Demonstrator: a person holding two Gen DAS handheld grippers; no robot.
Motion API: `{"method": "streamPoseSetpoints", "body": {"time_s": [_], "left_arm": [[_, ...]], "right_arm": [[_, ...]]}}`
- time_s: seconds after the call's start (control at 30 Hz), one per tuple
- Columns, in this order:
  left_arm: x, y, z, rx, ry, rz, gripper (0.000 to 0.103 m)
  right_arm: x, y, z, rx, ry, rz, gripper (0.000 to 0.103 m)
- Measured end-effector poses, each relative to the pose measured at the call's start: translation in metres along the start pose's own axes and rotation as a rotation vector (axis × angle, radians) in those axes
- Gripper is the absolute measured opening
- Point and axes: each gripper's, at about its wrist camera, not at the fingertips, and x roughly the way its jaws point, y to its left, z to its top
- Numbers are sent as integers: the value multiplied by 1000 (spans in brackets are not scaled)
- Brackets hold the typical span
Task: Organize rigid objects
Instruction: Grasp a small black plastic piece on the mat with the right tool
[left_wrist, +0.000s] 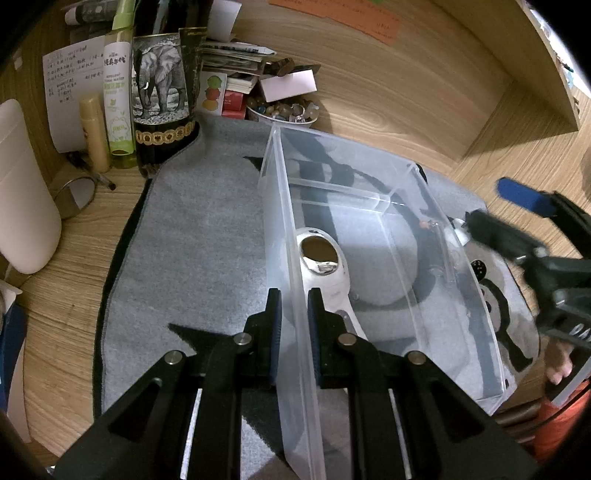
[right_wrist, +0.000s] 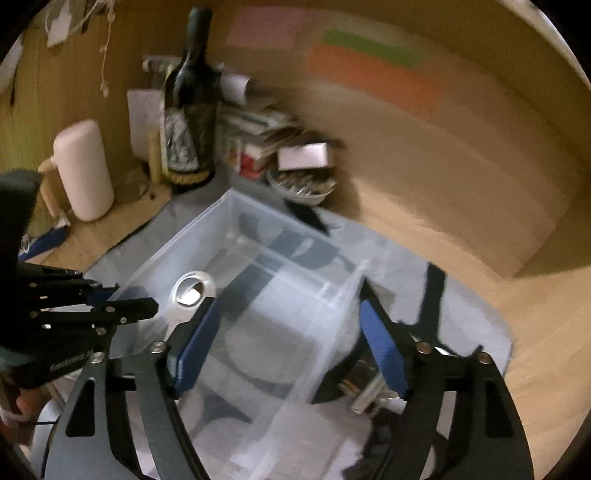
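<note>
A clear plastic bin (left_wrist: 373, 206) sits on a grey mat (left_wrist: 192, 243). My left gripper (left_wrist: 294, 295) is shut on the bin's left wall, one finger outside and one inside. A white scoop with a shiny bowl (left_wrist: 320, 254) lies inside the bin by that wall. It also shows in the right wrist view (right_wrist: 192, 290). My right gripper (right_wrist: 286, 317) is open and empty, above the bin (right_wrist: 280, 266); it shows in the left wrist view (left_wrist: 517, 214) at the bin's right. Small metal objects (right_wrist: 365, 391) lie on the mat by the right finger.
A wine bottle with an elephant label (left_wrist: 162, 92), a green spray bottle (left_wrist: 119, 96), a white cylinder (left_wrist: 22, 192), a bowl of stones (left_wrist: 284, 110) and stacked papers (left_wrist: 232, 59) crowd the back left of the wooden desk (left_wrist: 406, 92).
</note>
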Motion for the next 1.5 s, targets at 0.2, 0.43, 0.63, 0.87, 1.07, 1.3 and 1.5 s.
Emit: {"method": "streamPoseSetpoints", "body": {"time_s": [0.2,0.43,0.63,0.87,1.07,1.3,1.5], "left_arm": [[1,-1,-1,6,3,5,13],[1,-2,-1,11,6,9,13],[1,-2,-2,13,7,11,14],[1,-2,-2,13,7,11,14],[1,-2,-2,10,7,11,14],[1,-2,-4,8,6,8,14],[1,-2,-4,7,5,8,14]], "right_arm": [[-17,-33,-17,41,-38,-82,84],[-15,-80,-53,163,25,-107,85],[3,-104,-85,234,102,-115,85],[24,-110,-120,278,189,-54,83],[40,-110,-138,307,250,-5,62],[41,-124,-138,383,243,43,22],[24,-123,-133,375,187,40,22]]}}
